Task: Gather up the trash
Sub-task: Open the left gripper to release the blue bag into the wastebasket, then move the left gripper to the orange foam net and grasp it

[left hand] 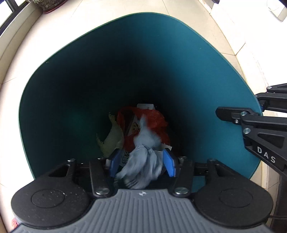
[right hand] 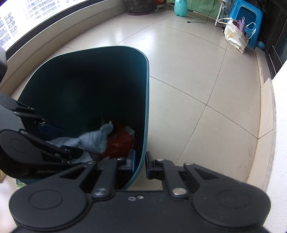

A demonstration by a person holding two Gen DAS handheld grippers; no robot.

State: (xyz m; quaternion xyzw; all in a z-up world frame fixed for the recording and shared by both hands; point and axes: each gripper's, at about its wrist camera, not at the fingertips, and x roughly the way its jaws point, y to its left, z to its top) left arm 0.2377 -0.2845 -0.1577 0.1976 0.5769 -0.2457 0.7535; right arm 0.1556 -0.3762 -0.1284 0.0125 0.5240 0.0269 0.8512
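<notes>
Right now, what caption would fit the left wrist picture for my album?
Left gripper lets a grey-blue cloth drop into the teal bin onto red plastic.

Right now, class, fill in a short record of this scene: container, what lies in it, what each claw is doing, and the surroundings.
Container: teal bin, standing on a tiled floor
Contents: red plastic bag, pale crumpled wrapper, printed packet
Left claw: over the bin, jaws apart, blurred grey-blue cloth between them
Right claw: clamped on the bin's near wall
Surroundings: blue stool, white shopping bag, plant pot
</notes>
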